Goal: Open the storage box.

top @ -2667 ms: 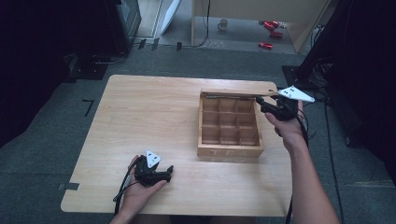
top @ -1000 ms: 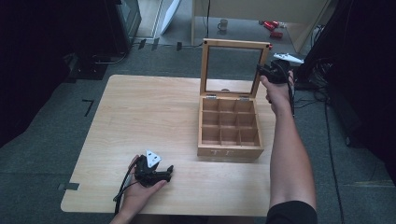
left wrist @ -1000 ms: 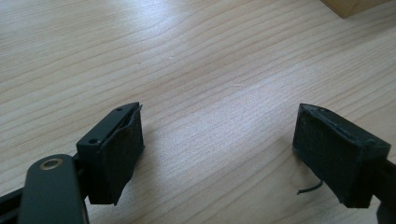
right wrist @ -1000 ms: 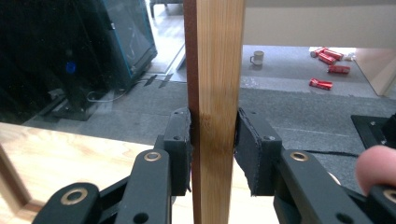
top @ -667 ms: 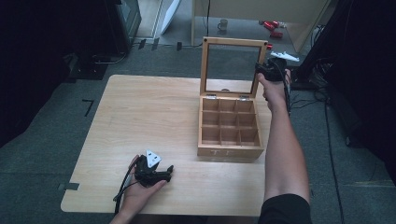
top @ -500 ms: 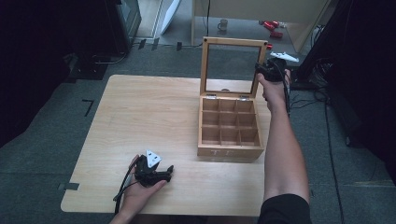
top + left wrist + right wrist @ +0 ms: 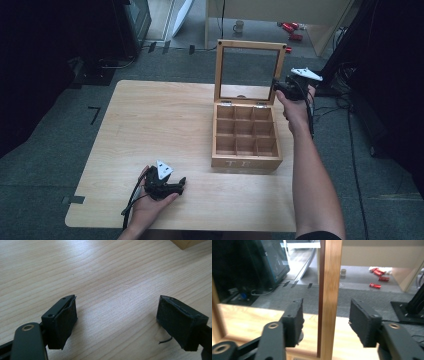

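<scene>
The light wooden compartmented box (image 7: 246,137) on the pale wooden table (image 7: 150,120) reads "TEA" on its front. Its glass-paned lid (image 7: 249,70) stands upright, its side rail between the right hand-held gripper's (image 7: 283,88) open jaws. The left hand-held gripper (image 7: 175,184) rests open near the table's front edge.

The table (image 7: 165,120) is pale wood with a fine, smooth grain and a soft sheen. The box (image 7: 246,140), right of centre in the high view, is warmer honey-coloured wood, and its raised lid (image 7: 248,70) is a wooden frame around what looks like clear glass. Both grippers, left (image 7: 116,322) and right (image 7: 325,322), are matt black, their pads (image 7: 65,320) rough and slightly frayed.
</scene>
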A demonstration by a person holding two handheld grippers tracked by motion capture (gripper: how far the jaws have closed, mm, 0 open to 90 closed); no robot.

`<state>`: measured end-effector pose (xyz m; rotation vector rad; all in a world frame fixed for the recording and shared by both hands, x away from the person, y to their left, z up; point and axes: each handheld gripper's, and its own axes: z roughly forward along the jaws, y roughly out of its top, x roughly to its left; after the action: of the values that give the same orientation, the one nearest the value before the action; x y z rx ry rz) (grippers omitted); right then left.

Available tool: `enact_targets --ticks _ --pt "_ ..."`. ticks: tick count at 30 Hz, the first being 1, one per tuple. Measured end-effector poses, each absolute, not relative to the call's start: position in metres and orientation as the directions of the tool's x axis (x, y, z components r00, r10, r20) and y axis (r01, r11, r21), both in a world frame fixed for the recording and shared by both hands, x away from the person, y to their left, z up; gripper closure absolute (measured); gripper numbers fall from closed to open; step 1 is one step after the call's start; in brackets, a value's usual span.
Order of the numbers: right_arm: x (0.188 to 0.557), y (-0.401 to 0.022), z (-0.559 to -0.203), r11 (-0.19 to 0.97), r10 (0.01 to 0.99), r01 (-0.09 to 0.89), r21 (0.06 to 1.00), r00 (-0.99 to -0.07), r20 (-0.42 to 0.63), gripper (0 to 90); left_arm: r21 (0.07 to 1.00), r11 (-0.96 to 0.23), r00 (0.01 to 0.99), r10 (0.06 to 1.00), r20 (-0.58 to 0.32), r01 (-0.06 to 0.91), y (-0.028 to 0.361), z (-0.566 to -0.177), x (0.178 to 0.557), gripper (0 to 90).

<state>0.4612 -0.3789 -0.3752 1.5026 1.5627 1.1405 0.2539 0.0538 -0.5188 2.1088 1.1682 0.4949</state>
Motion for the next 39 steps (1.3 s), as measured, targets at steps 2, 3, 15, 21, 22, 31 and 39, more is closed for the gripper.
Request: enact_targets --ticks 2,3,15,21,22,31,39 --pt "0.452 -0.381 -0.378 -0.051 0.989 0.399 0.916 -0.110 0.103 41.4 0.708 -0.379 0.529 0.849 0.009 0.595 0.054 -0.519 0.254 17.2" --pt "0.447 -0.381 -0.379 -0.052 0.988 0.402 0.914 -0.115 0.107 39.5 0.709 -0.378 0.528 0.849 0.009 0.595 0.054 -0.519 0.254 17.2" --pt "0.389 -0.383 -0.395 -0.059 0.978 0.437 0.897 -0.157 0.141 21.2 0.709 -0.378 0.529 0.849 0.009 0.595 0.054 -0.519 0.254 17.2" --pt "0.363 -0.384 -0.400 -0.049 0.977 0.438 0.897 -0.165 0.134 19.0 0.709 -0.377 0.529 0.849 0.008 0.595 0.054 -0.519 0.254 17.3" --pt "0.359 -0.384 -0.401 -0.045 0.977 0.438 0.898 -0.168 0.131 19.0 0.710 -0.378 0.529 0.849 0.008 0.595 0.054 -0.519 0.254 17.3" --pt "0.319 -0.381 -0.412 -0.021 0.978 0.452 0.892 -0.175 0.112 18.0 0.709 -0.379 0.530 0.848 0.009 0.594 0.054 -0.519 0.254 17.3" --pt "0.281 -0.382 -0.434 -0.014 0.979 0.473 0.881 -0.174 0.109 16.4 0.711 -0.378 0.530 0.848 0.008 0.594 0.053 -0.519 0.253 17.3"
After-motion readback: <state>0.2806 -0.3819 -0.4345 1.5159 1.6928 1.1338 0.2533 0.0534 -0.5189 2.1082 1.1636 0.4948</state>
